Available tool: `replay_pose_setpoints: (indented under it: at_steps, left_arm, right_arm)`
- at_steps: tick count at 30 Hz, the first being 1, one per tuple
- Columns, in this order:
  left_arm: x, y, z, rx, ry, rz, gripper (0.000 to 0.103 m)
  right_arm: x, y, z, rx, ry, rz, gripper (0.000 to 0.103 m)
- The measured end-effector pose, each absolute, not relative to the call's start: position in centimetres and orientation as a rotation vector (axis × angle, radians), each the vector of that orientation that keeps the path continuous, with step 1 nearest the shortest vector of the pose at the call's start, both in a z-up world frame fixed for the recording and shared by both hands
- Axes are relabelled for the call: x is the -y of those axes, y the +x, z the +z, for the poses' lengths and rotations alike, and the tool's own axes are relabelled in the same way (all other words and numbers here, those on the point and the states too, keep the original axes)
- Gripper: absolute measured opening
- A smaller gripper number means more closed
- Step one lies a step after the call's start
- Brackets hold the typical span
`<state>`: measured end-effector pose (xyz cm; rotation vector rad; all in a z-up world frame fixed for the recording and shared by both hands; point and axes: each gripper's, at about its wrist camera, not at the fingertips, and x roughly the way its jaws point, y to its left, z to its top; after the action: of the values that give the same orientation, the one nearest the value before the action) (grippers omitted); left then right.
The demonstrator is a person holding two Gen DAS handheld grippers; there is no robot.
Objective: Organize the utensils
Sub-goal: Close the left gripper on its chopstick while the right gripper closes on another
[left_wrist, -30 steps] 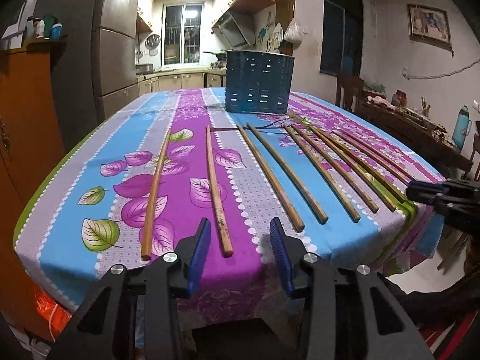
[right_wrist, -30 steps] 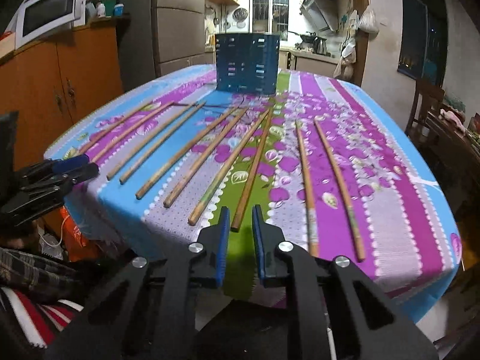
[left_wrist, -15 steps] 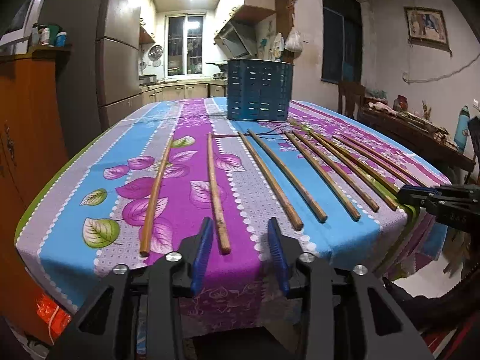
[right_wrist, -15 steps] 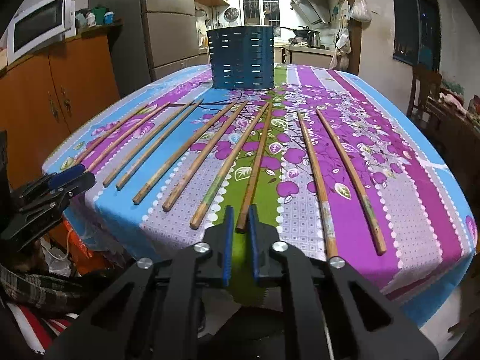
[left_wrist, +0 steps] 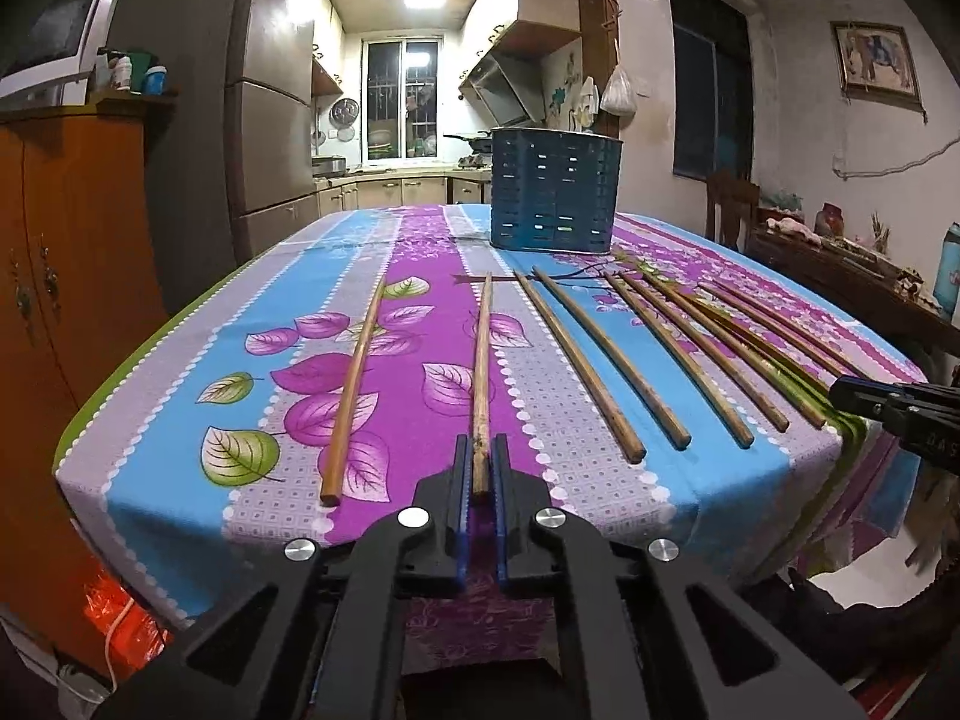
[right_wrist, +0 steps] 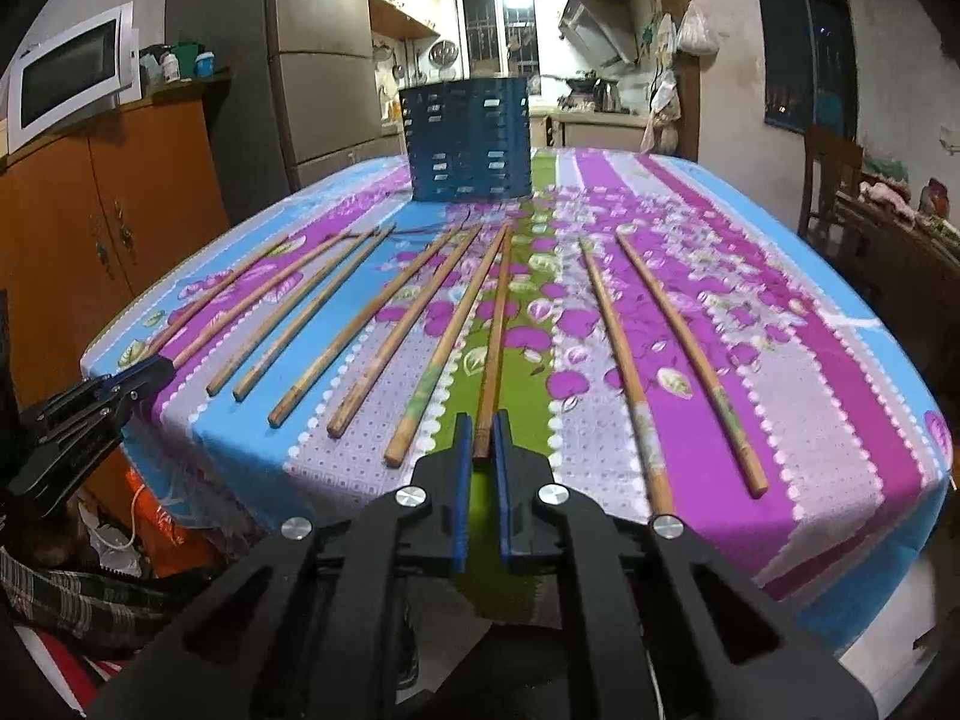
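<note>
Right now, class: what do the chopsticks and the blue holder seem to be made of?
Chopsticks: likely bamboo or wood, matte, worn; tan grain, darkened ends. Blue holder: probably moulded plastic, slightly glossy; even colour, rows of slots. Neither is certain from looks alone.

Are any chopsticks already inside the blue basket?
No, nothing sticks up above the rim of the basket; every chopstick in view lies flat on the tablecloth.

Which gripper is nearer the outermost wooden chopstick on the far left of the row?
Left. The left gripper grips the second chopstick, right beside the outermost wooden chopstick. The right gripper sits several chopsticks away, gripping another chopstick.
</note>
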<state>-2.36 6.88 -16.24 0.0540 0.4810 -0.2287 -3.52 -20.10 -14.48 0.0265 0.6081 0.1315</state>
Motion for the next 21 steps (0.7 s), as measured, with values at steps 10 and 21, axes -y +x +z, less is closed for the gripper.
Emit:
replay_pose_setpoints:
  at_steps: [10,21]
  left_arm:
    - [-7.7,-3.0,-13.6,-0.402,0.074,-0.209,0.007]
    - [-7.8,-2.0,-8.2,-0.309,0.044,-0.253,0.007]
  right_arm:
    - [20.7,-4.7,-11.0,-0.459,-0.01,0.117,0.005]
    - [21.8,-3.2,-5.4,-0.31,-0.046,0.117,0.005]
